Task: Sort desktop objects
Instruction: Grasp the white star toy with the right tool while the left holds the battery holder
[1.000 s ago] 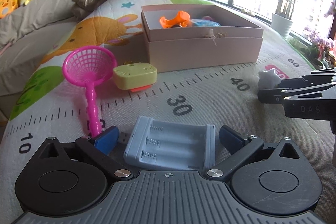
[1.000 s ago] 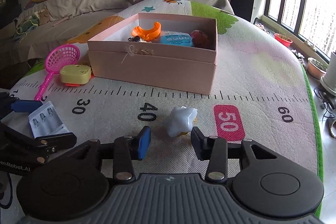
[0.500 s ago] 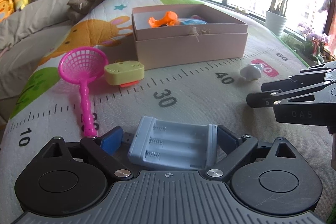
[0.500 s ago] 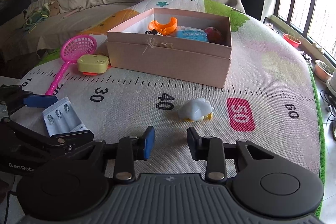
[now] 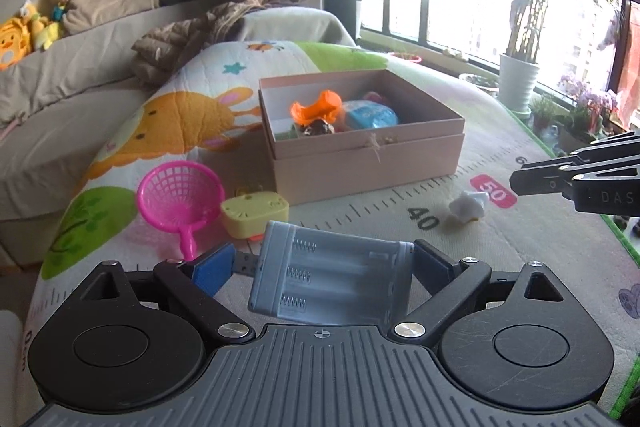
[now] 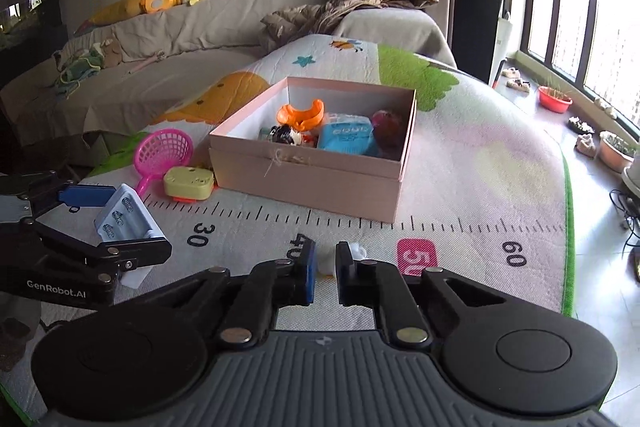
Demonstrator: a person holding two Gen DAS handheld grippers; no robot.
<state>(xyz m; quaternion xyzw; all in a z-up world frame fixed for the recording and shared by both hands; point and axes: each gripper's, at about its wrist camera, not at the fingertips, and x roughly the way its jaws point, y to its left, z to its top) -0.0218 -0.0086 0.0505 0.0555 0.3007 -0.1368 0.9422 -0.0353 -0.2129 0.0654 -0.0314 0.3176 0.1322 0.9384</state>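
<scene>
Left gripper (image 5: 322,269) fingers, wide, clamp the battery holder (image 5: 332,277); right gripper (image 6: 325,277) fingers have closed, seemingly empty.

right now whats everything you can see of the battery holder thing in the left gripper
The battery holder is a pale blue-grey plastic tray with three empty slots, each showing a coil spring at one end. It is clamped across its width between the left gripper's fingers, tilted and lifted off the ruler-print mat. A short dark tab sticks out on its left side.
</scene>
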